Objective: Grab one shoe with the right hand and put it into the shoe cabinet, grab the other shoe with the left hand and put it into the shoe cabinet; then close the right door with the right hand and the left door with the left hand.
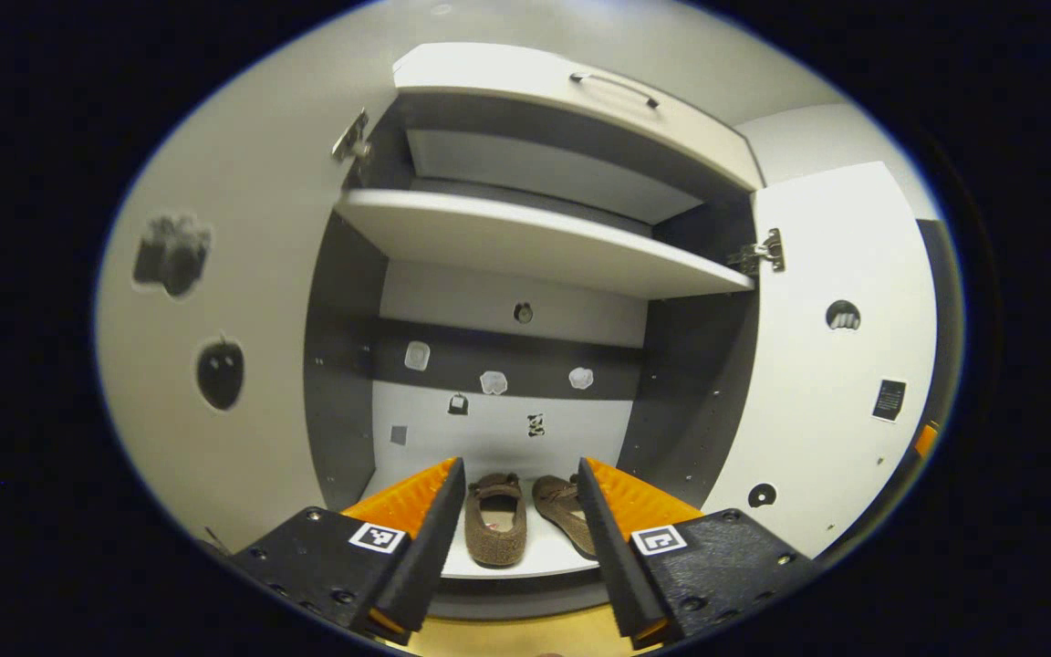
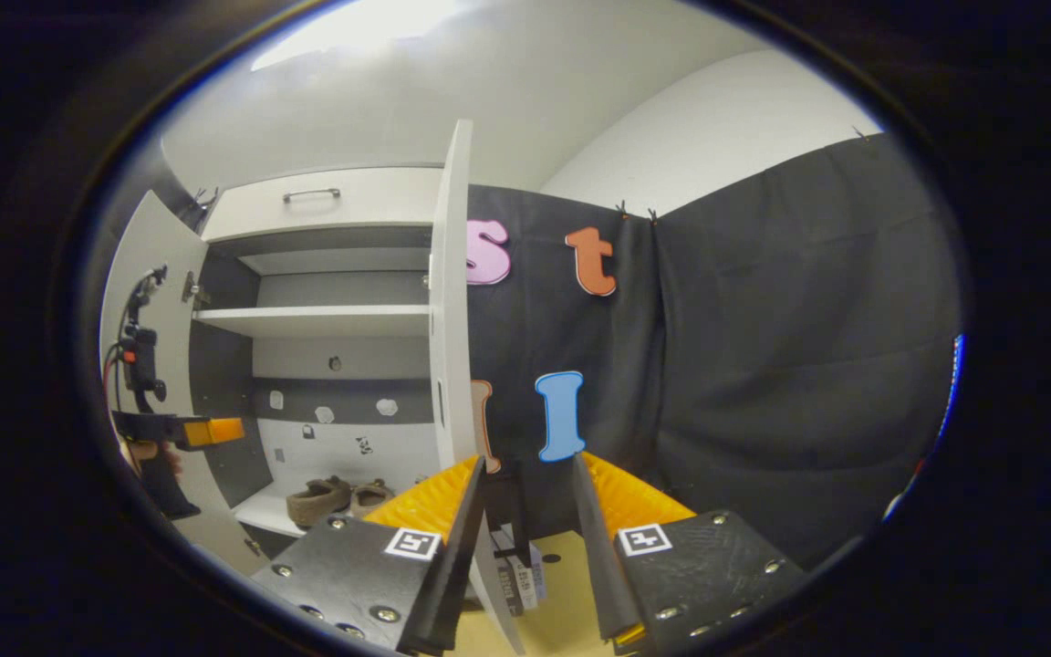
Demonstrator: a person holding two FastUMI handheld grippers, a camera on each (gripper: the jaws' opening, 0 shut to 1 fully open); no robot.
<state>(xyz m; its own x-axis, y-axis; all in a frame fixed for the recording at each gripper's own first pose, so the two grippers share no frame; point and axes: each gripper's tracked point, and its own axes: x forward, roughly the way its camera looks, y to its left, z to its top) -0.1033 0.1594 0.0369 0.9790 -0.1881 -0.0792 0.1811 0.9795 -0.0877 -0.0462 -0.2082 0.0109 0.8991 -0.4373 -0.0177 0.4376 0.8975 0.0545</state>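
Two brown shoes (image 1: pixel 495 527) (image 1: pixel 565 511) lie side by side on the bottom shelf of the white shoe cabinet (image 1: pixel 535 245), toes pointing inward. Both doors stand swung out: the left door (image 1: pixel 215 328) and the right door (image 1: pixel 840 383). My left gripper (image 1: pixel 521 467) is open in front of the shoes, holding nothing. In the right gripper view the right door (image 2: pixel 449 301) shows edge-on. Its lower edge runs down between the fingers of my open right gripper (image 2: pixel 527 461), close to the left finger. The shoes (image 2: pixel 320 500) also sit at the lower left of this view.
A drawer with a metal handle (image 1: pixel 614 88) tops the cabinet, above an upper shelf. The other gripper (image 2: pixel 181 429), held by a hand, hovers before the left door. Black cloth wall (image 2: pixel 763 365) stands to the right of the cabinet. The floor (image 2: pixel 562 593) below is tan.
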